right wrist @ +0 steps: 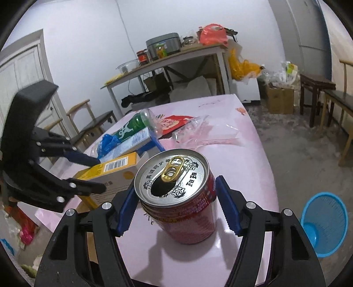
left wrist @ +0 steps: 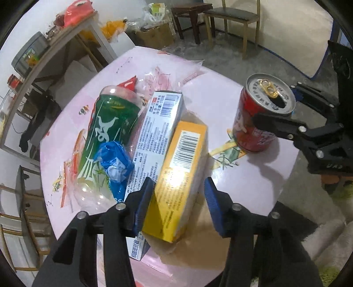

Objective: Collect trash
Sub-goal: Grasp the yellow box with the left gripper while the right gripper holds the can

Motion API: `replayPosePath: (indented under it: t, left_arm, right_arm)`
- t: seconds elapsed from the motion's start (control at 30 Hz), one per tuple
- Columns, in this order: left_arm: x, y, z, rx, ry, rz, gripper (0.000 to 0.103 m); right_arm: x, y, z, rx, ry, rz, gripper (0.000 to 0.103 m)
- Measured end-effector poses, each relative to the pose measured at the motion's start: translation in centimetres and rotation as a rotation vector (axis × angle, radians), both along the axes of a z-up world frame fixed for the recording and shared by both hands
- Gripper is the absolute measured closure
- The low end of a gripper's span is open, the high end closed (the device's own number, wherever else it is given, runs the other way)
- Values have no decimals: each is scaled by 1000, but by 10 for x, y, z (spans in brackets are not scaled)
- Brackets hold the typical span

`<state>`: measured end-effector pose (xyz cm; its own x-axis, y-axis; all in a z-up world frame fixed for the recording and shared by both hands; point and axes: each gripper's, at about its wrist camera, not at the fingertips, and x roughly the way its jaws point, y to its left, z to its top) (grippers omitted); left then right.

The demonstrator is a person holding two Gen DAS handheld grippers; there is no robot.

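Observation:
A yellow box [left wrist: 181,174] lies on the pink table [left wrist: 220,106], between the fingers of my left gripper [left wrist: 178,187]. Its left pad [left wrist: 143,205] touches the box and its right pad [left wrist: 214,207] stands apart, so the gripper is open. An opened red can [right wrist: 183,198] stands upright near the table's corner. My right gripper [right wrist: 176,192] is open around it, with a slit of table showing beside the right pad [right wrist: 227,205]. A green bottle [left wrist: 108,132], a blue wrapper [left wrist: 114,161] and a white-blue carton [left wrist: 156,132] lie left of the yellow box.
A red wrapper [left wrist: 129,85] and a clear plastic bag [left wrist: 167,75] lie further back on the table. A blue mesh basket [right wrist: 324,223] stands on the floor to the right. Chairs [left wrist: 233,19], a cluttered side table [right wrist: 176,57] and a cardboard box [right wrist: 280,99] ring the room.

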<state>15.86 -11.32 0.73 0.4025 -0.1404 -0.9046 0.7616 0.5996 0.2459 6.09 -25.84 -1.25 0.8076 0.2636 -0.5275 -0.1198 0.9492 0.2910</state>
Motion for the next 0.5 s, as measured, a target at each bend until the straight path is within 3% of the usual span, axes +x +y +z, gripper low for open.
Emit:
replayPosePath:
  t: [0.3,0.5]
  left_arm:
    - [-20,-11,-5,64,-39,-69,68]
    - [-24,-8,7,14,-44,-64,73]
  right_arm:
    - [1,3,-1,-6,-13,6,39]
    - [1,1,-1,5,-5,-1,39]
